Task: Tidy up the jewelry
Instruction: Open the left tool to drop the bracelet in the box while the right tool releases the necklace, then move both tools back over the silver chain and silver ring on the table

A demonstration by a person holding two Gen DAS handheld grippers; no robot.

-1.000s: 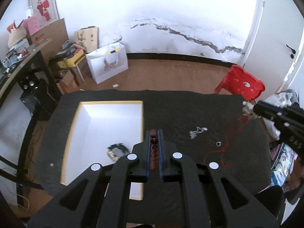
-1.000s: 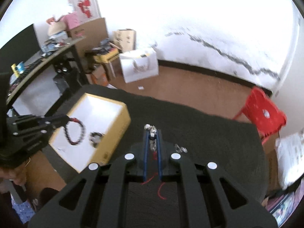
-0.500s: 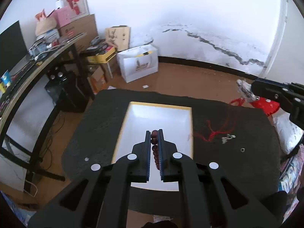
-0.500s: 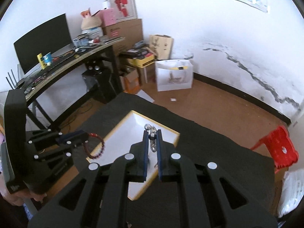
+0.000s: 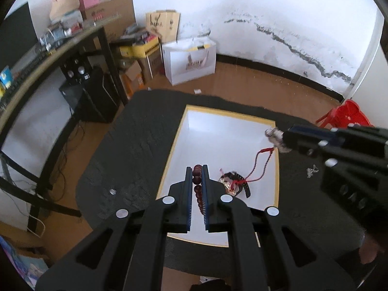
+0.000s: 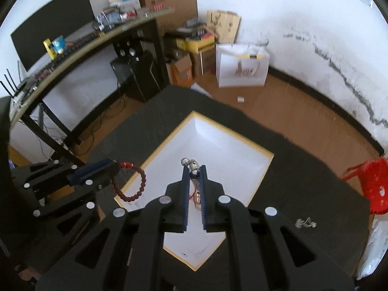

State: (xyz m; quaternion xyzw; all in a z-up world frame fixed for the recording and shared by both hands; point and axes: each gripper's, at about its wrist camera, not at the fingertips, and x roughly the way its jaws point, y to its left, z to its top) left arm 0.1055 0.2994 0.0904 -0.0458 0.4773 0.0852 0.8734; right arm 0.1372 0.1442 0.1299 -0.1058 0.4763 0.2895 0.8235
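Observation:
My left gripper (image 5: pixel 197 169) is shut on a dark red bead bracelet (image 5: pixel 197 188) above the near end of a white box with a yellow rim (image 5: pixel 173 145). In the right wrist view that bracelet (image 6: pixel 131 195) hangs as a loop from the left gripper (image 6: pixel 112 164) over the box's left rim. My right gripper (image 6: pixel 194 169) is shut on a silver pendant (image 6: pixel 190 163) with a red cord, above the box (image 6: pixel 268 167). From the left wrist view, the red cord (image 5: pixel 263 162) trails down from the right gripper (image 5: pixel 285 136) onto a dark piece of jewelry (image 5: pixel 234 181) lying in the box.
The box sits on a black table (image 5: pixel 135 140). A small silver chain (image 6: pixel 305 223) lies on the table right of the box. Beyond the table are a red stool (image 6: pixel 373 189), a white paper bag (image 5: pixel 190 60), cardboard boxes and a black desk (image 6: pixel 72 55) on the left.
Both grippers have swung left across the table to above the box, each still holding its piece. The red cord, which trailed over the table, now hangs into the box.

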